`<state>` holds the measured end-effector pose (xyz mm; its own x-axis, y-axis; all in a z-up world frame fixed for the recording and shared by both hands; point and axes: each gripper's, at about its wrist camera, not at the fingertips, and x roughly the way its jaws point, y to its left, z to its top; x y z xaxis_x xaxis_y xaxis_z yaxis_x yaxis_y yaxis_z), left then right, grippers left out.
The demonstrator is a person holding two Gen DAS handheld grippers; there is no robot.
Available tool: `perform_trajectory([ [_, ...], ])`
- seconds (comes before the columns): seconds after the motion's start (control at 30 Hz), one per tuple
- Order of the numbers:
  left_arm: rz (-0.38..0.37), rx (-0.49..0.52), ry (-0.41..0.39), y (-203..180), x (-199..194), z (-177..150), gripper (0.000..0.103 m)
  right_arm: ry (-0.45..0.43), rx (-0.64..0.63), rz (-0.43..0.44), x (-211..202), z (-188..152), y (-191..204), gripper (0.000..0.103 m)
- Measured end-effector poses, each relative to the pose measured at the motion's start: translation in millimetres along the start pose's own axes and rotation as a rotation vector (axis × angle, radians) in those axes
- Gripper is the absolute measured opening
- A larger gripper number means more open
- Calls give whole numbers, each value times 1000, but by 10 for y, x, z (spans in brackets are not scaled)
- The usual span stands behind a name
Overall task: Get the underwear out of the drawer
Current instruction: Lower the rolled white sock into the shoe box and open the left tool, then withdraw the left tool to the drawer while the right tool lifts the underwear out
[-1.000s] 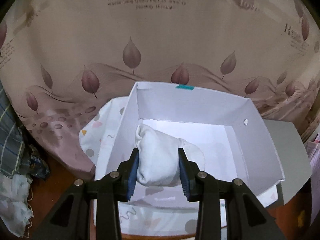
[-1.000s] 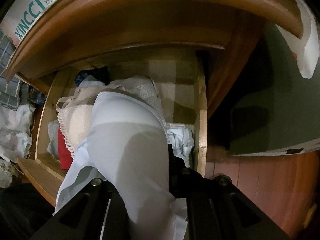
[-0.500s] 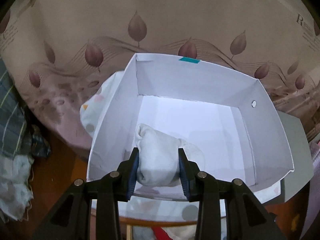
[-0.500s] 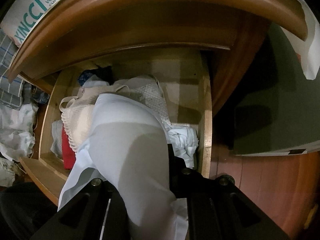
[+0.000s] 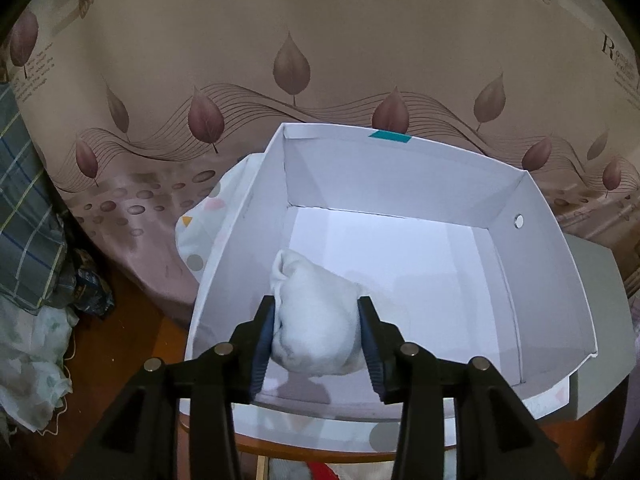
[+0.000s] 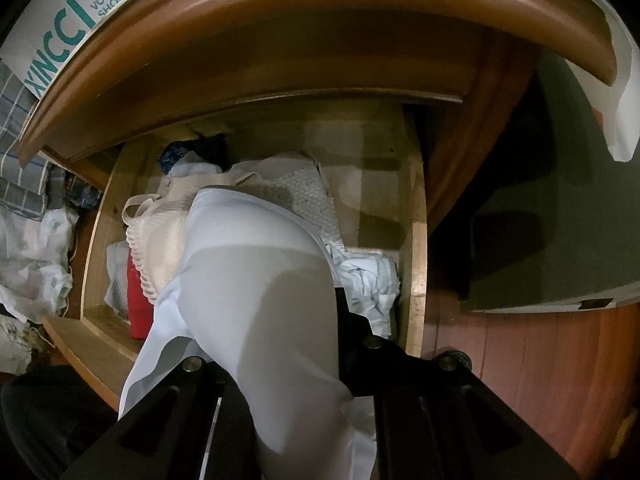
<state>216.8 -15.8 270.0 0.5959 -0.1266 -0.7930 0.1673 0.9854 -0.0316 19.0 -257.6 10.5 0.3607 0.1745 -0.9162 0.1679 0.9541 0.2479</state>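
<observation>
- Left gripper: jaws are opening. A white rolled garment sits between the blue pads; both pads meet its sides, with no gap visible.
- The garment bundle hangs inside a white cardboard box, low over the near-left part of the floor, just ahead of the fingertips. Whether its underside touches the floor cannot be determined.
- The box's far wall carries a teal tape strip. Beyond it lies a leaf-patterned bedspread.
- Right gripper: fully closed, clamped on a pale blue underwear piece. The fabric drapes over the jaws and hides both fingertips.
- The underwear rises directly ahead of the right gripper, above an open wooden drawer.
- Below and beyond it, the drawer holds a cream lace bra to the left, a red garment under that, and crumpled white cloth to the right.
- A shoe box rests on the cabinet top, far upper left.
</observation>
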Motion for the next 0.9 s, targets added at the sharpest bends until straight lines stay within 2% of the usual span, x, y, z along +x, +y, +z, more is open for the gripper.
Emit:
perform_trajectory([
  [0.17, 7, 16, -62, -25, -122, 7, 64, 1, -5, -4, 4, 7, 6, 11],
  [0.37, 14, 30, -102, -29, -294, -9, 64, 0, -6, -3, 4, 9, 12, 11],
  [0.53, 26, 61, -165, -42, -597, -179, 64, -11, -13, 7, -5, 10, 21, 11],
  [0.63, 40, 70, -207, -32, -791, -373, 64, -32, -4, 25, -39, 23, 13, 11],
  [0.77, 51, 66, -212, 6, -916, -682, 64, -65, 7, 47, -103, 48, -6, 11],
  [0.9, 40, -10, -189, 188, -876, -1027, 64, -66, 36, 84, -94, 60, -31, 11],
])
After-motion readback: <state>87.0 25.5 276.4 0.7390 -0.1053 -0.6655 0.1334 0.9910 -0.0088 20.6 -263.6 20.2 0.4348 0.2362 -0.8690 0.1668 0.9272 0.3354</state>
